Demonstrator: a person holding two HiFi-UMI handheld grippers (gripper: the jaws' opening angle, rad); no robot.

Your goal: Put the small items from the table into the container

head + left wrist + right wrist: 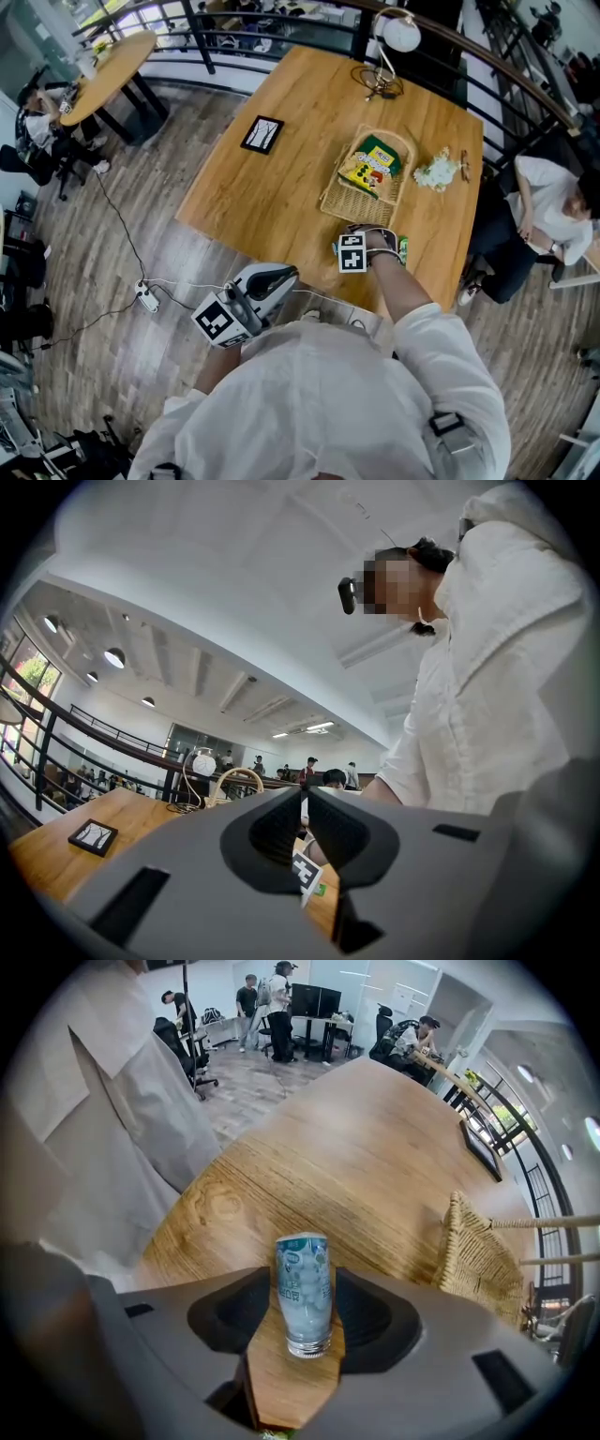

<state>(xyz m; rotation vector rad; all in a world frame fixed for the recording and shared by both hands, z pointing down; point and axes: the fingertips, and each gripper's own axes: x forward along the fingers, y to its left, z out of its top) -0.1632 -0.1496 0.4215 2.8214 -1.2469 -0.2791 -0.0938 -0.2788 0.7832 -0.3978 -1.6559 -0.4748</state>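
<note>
1. The left gripper [305, 801] was nearest, held by the person's body off the near edge of the tabletop [375, 1147]. Its jaws were together with nothing between them. It had no part in the current step.
2. The right gripper [306, 1309] pointed down over the near edge of the tabletop. Its jaws were apart, one on each side of a small clear bottle [303, 1279] with a teal label. They sat close to the bottle's sides, but no firm press was visible.
3. The bottle lay on its side on the bare wood, its cap end toward the camera. It was outside the wicker basket [339, 201] and just short of it.
4. Judged step: the grasp of the bottle was under way and not yet secured. The next move called for closing the jaws squarely across the round body so it does not roll or squirt out. A lift clear of the basket rim and a short carry forward would follow.
5. The basket stood just beyond the right gripper. It already held a yellow-and-green box [370, 167].
6. A small white crumpled item [436, 172] lay on the tabletop to the right of the basket, apart from it. It was probably also due for collection.
7. Farther off, a black framed object [262, 134] lay flat to the left. A lamp [401, 34] stood at the far edge.
</note>
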